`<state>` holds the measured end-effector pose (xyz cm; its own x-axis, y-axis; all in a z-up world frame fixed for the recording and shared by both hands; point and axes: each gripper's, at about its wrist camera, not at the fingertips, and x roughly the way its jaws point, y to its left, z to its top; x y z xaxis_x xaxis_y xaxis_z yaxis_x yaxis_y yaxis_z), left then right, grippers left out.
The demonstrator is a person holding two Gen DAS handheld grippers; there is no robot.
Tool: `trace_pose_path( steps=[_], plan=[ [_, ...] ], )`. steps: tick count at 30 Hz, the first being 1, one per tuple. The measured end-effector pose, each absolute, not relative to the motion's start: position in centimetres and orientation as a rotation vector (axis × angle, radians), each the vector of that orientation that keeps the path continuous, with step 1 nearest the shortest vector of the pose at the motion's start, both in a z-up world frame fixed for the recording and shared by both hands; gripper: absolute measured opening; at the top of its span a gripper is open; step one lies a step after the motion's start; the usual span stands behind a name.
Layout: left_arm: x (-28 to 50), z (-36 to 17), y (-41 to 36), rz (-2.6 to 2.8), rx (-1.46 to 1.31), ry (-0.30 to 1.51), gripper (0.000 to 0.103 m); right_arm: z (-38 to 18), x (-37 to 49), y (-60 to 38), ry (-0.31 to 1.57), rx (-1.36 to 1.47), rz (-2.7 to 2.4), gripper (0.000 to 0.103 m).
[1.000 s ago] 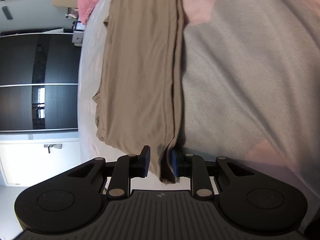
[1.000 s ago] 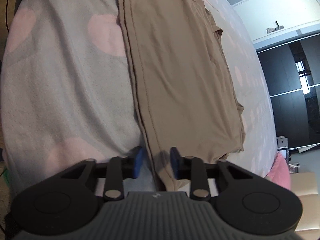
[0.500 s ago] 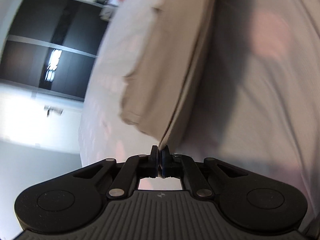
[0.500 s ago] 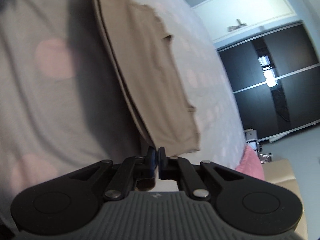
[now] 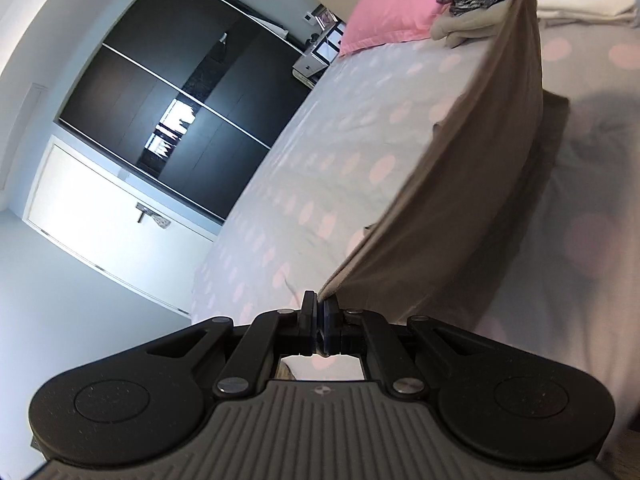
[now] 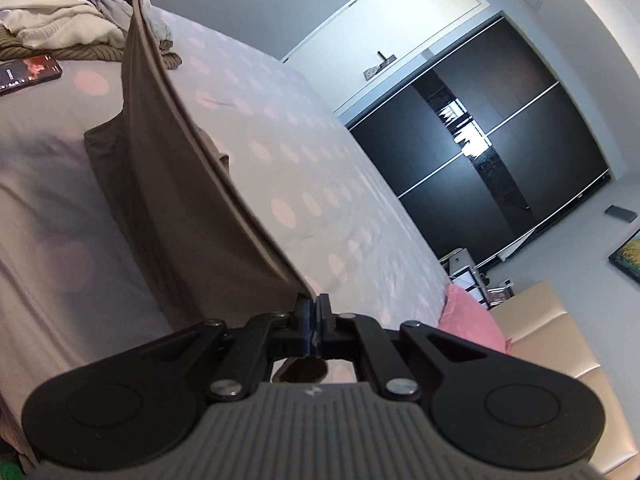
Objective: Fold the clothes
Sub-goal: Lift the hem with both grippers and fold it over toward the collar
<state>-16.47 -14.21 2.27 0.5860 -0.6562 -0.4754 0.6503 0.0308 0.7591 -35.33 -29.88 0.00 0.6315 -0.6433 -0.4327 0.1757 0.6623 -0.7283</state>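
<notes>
Grey bedsheet (image 5: 328, 152) with pale pink dots covers the bed, and behind it stands a dark wardrobe (image 5: 172, 120) with sliding doors beside a white door (image 5: 100, 208). At the head of the bed lies a pink pillow (image 5: 396, 4). The left gripper (image 5: 319, 312) has its two fingers pressed together on one corner of the tan garment (image 5: 480, 184). The right gripper (image 6: 312, 316) pinches the opposite corner in the same way. Between the two grippers the top edge of the garment is pulled straight and lifted above the bed, while its lower part hangs down and touches the sheet near the side edge of the bed. In the right wrist view a pile of light clothes (image 6: 60, 28) lies at the far end of the bed, and a phone (image 6: 28, 72) with a lit screen rests on the sheet just beside that pile.
</notes>
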Motion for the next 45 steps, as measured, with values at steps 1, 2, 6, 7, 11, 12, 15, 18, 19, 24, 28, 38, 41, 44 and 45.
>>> trace_pose_path(
  steps=[1,2,6,7,11,12,15,18,19,24,28,38,41,44,45],
  plan=[
    [-16.8,2.6,-13.8,-1.013,1.167,0.003,0.001,0.3,-35.7,-29.5,0.749,-0.7,-0.512,0.003],
    [-17.0,2.8,-13.4,-1.023,1.171,0.016,0.001,0.5,-36.0,-29.2,0.752,-0.701,-0.509,0.003],
    [-17.4,3.2,-12.3,-1.065,1.185,0.062,0.001,1.3,-37.2,-28.0,0.765,-0.702,-0.497,0.003],
    [-17.4,3.3,-12.1,-1.077,1.189,0.069,0.001,1.5,-37.4,-27.8,0.769,-0.7,-0.493,0.003],
    [-17.3,3.6,-11.5,-1.115,1.185,0.111,0.001,2.4,-38.5,-27.0,0.795,-0.683,-0.468,0.003],
    [-17.2,3.6,-11.6,-1.123,1.183,0.125,0.001,2.6,-38.6,-26.9,0.805,-0.677,-0.459,0.003],
    [-16.4,3.3,-12.5,-1.126,1.18,0.142,0.001,2.7,-38.6,-27.2,0.811,-0.668,-0.457,0.003],
    [-15.6,2.8,-13.9,-1.109,1.169,0.143,0.001,2.2,-38.1,-27.6,0.801,-0.693,-0.473,0.003],
    [-15.2,2.8,-14.5,-1.103,1.161,0.146,0.001,2.0,-37.5,-28.0,0.798,-0.707,-0.479,0.003],
    [-11.9,2.9,-18.1,-1.099,1.126,0.148,0.001,0.8,-34.5,-31.3,0.792,-0.765,-0.505,0.003],
    [-9.1,2.0,-21.8,-1.1,1.16,0.14,0.001,0.2,-31.7,-34.9,0.804,-0.755,-0.513,0.003],
    [-1.2,-3.2,-31.5,-1.099,1.228,0.235,0.001,-4.4,-23.3,-44.7,0.896,-0.685,-0.466,0.003],
    [1.0,-5.6,-34.1,-1.111,1.246,0.292,0.001,-6.8,-21.7,-46.5,0.927,-0.647,-0.455,0.003],
    [2.9,-8.1,-36.4,-1.115,1.257,0.337,0.001,-9.2,-20.1,-48.3,0.957,-0.608,-0.445,0.003],
    [3.4,-8.8,-37.0,-1.115,1.254,0.353,0.001,-10.0,-19.5,-48.9,0.967,-0.595,-0.441,0.003]
  ],
)
